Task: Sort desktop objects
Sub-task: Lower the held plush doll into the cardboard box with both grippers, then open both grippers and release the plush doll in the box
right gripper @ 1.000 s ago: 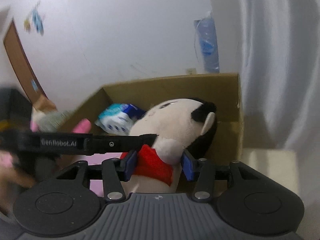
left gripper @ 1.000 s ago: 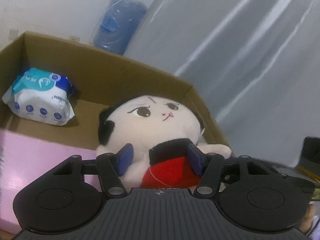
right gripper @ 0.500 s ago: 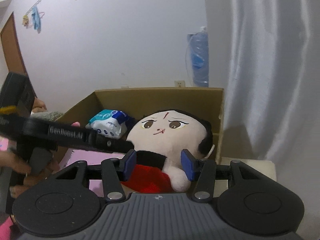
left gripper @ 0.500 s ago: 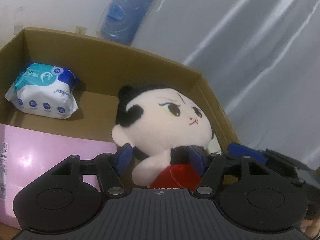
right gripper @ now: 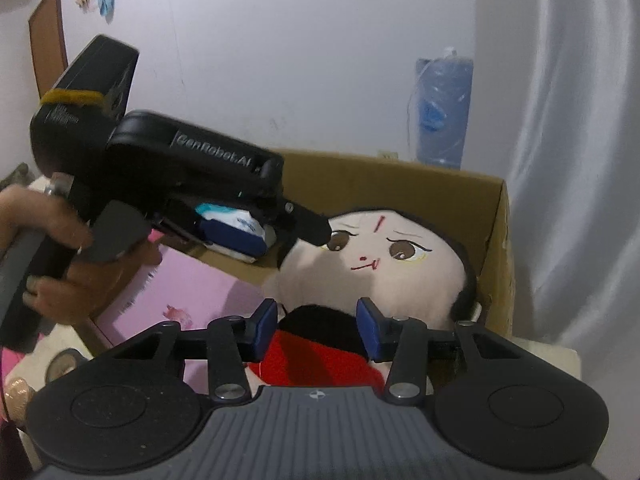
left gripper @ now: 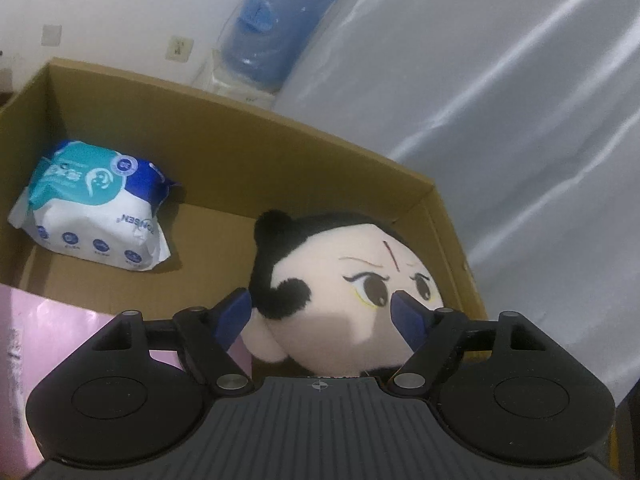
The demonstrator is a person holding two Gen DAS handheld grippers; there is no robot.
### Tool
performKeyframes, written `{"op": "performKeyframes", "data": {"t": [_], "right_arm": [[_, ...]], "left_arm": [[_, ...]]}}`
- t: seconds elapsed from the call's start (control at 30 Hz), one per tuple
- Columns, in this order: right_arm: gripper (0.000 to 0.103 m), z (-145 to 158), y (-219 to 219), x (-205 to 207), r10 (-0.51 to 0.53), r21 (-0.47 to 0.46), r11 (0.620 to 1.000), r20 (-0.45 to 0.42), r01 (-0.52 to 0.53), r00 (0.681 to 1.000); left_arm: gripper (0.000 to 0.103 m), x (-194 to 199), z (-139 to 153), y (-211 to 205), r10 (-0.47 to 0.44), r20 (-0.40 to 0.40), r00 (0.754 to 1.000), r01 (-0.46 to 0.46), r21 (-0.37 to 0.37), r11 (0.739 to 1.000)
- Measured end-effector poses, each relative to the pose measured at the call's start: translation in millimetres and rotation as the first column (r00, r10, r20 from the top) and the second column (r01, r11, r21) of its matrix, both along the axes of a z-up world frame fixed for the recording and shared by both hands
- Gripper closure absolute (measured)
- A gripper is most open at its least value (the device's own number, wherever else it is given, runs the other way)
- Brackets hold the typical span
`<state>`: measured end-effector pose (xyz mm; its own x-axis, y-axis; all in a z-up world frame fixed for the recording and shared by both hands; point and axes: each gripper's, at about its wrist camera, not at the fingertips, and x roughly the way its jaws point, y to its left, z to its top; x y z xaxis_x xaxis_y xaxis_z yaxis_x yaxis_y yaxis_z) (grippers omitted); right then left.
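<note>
Currently, left wrist view: left gripper [left gripper: 322,314] spread wide around the plush doll's [left gripper: 352,300] head inside the cardboard box [left gripper: 224,136], contact unclear; wipes pack [left gripper: 94,212] ahead-left. Right wrist view: right gripper [right gripper: 317,330] partly open, blue pads flanking the doll's [right gripper: 380,264] red torso, grip unconfirmed.

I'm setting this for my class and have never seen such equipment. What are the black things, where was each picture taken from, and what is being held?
There is no robot. A person holds a two-fingered tool in each hand, each with a camera looking along its fingers. One picture comes from the left hand-held gripper, open, with its pads either side of the plush doll's head. The other comes from the right hand-held gripper, which appears to pinch the doll's red body. Behind is a cardboard box holding a pack of wipes.
</note>
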<state>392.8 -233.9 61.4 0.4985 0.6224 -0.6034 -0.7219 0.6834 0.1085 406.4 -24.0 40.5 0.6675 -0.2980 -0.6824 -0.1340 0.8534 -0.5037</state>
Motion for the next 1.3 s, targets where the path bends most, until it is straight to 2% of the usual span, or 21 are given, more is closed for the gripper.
{"op": "performKeyframes", "data": {"t": [0.13, 0.2, 0.3, 0.57, 0.73, 0.87, 1.0, 1.1, 1.17, 1.23, 1.3], "right_arm": [[0.057, -0.1, 0.3, -7.2, -0.002, -0.045, 0.999, 0.014, 0.002, 1.000], [0.057, -0.6, -0.6, -8.0, 0.007, -0.045, 0.999, 0.015, -0.007, 1.000], [0.057, -0.8, -2.7, -8.4, 0.015, -0.028, 0.999, 0.003, -0.015, 1.000], [0.057, 0.9, -0.7, -16.3, 0.026, -0.032, 0.999, 0.035, -0.025, 0.999], [0.057, 0.6, -5.5, -11.7, 0.014, 0.003, 1.000, 0.017, -0.014, 1.000], [0.057, 0.2, -6.0, -5.7, 0.018, 0.021, 1.000, 0.008, -0.018, 1.000], [0.057, 0.3, -3.5, -8.3, 0.028, 0.009, 1.000, 0.029, -0.028, 0.999], [0.057, 0.0, -2.6, -12.2, 0.034, 0.006, 0.999, 0.047, -0.034, 0.998], [0.057, 0.2, -2.6, -16.7, 0.038, -0.004, 0.999, 0.057, -0.038, 0.998], [0.057, -0.2, -2.8, -18.9, 0.046, -0.006, 0.999, 0.066, -0.045, 0.997], [0.057, -0.8, -2.8, -21.0, 0.046, -0.015, 0.999, 0.072, -0.045, 0.996]], "left_arm": [[0.031, 14.0, -14.5, 5.0, -0.007, -0.041, 0.999, 0.004, -0.073, 0.997], [0.027, 19.6, -20.5, 5.6, -0.009, -0.054, 0.999, 0.003, -0.114, 0.993], [0.025, 24.3, -22.8, 5.6, -0.004, -0.054, 0.999, -0.003, -0.119, 0.993], [0.024, 24.0, -31.7, 9.8, -0.010, -0.040, 0.999, 0.004, -0.144, 0.990], [0.021, 22.8, -37.7, 24.5, 0.010, -0.103, 0.995, -0.034, -0.237, 0.971], [0.018, 26.3, -46.5, 22.4, -0.051, -0.125, 0.991, 0.011, -0.305, 0.952], [0.018, 30.3, -46.0, 12.2, -0.064, -0.128, 0.990, 0.024, -0.289, 0.957], [0.022, 34.0, -46.0, 5.5, -0.061, -0.121, 0.991, 0.023, -0.294, 0.956], [0.024, 32.3, -47.8, 3.2, -0.024, -0.112, 0.993, -0.011, -0.299, 0.954], [0.026, 27.3, -51.1, 7.4, 0.075, -0.108, 0.991, -0.108, -0.341, 0.934], [0.026, 28.7, -53.5, 7.3, 0.109, -0.097, 0.989, -0.137, -0.354, 0.925]]}}
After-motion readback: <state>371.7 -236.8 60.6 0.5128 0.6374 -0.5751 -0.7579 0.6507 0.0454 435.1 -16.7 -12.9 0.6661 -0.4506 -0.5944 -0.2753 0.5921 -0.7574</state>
